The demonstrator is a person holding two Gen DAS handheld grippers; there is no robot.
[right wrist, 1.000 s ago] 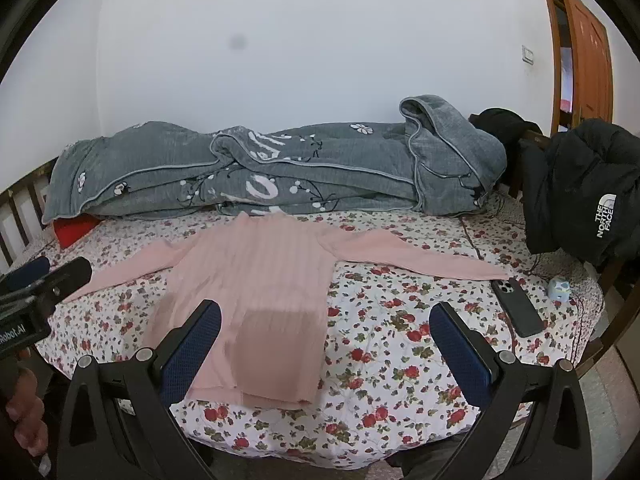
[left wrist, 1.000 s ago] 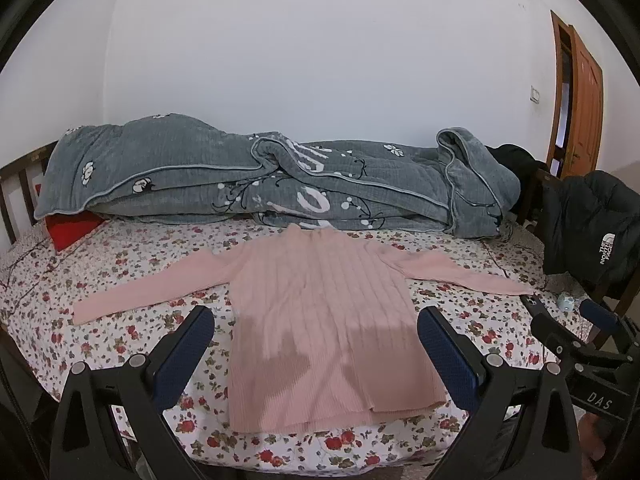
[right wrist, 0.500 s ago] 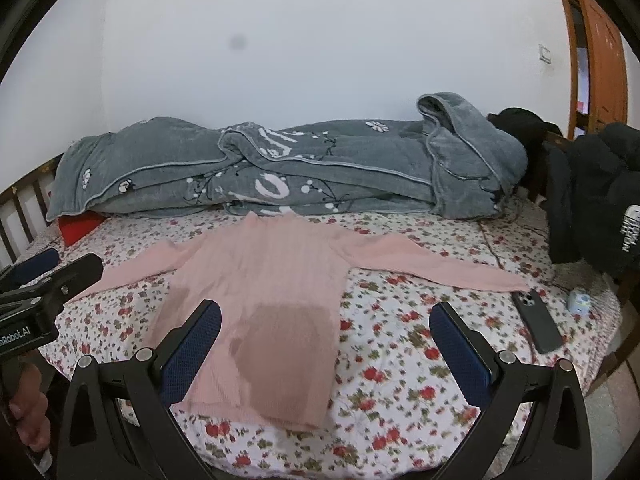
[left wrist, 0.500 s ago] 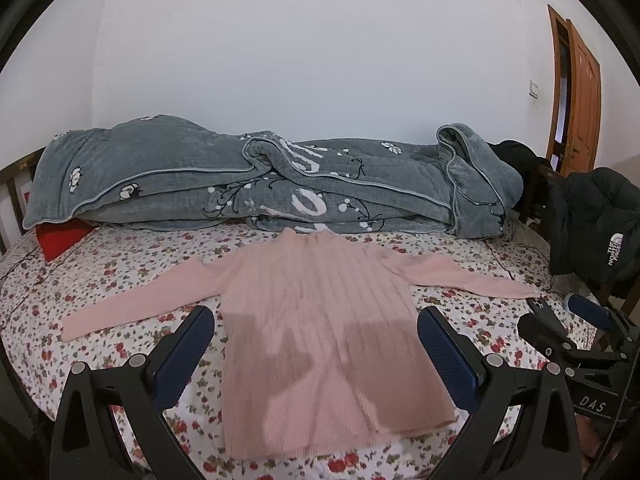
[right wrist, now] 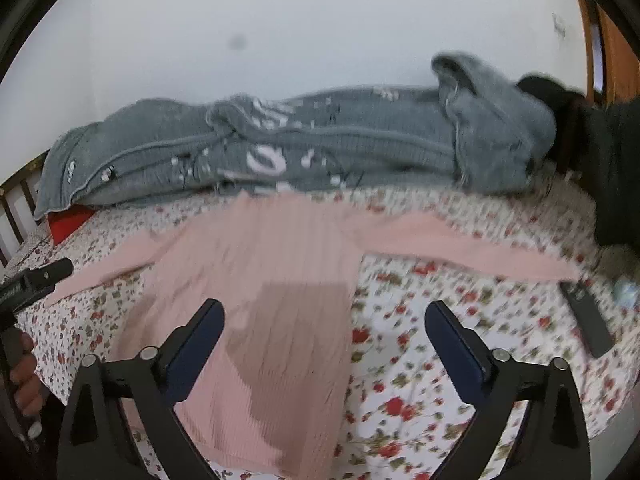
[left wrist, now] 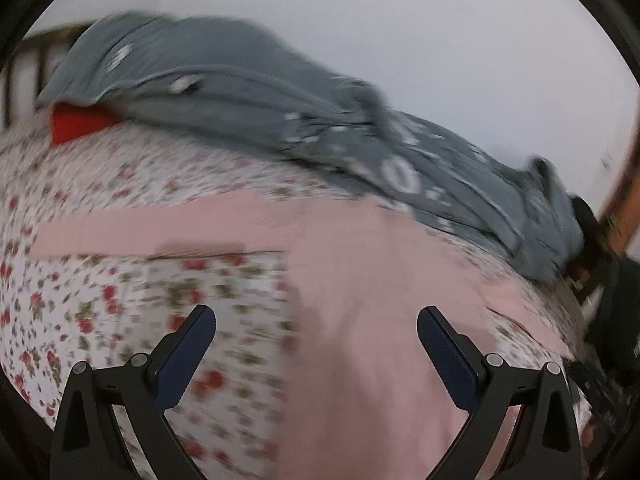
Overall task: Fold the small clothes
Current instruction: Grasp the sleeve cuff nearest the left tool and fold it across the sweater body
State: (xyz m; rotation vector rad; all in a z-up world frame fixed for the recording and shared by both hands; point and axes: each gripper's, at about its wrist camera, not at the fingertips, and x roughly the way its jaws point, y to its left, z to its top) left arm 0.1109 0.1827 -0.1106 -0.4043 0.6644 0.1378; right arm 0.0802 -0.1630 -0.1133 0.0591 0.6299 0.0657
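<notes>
Now both grippers have dropped closer to the pink sweater spread flat near the bed's front edge; the left gripper gapes wide and empty, the right gripper starts narrowing on nothing, so folding is about to begin

I see a plain white wall behind a bed with a white rose-print sheet. A rumpled grey quilted blanket with white motifs runs along the wall side, with a red cushion half under its left end. Dark wooden slatted headboard far left, orange-brown wooden door far right. Light is flat and even.
</notes>
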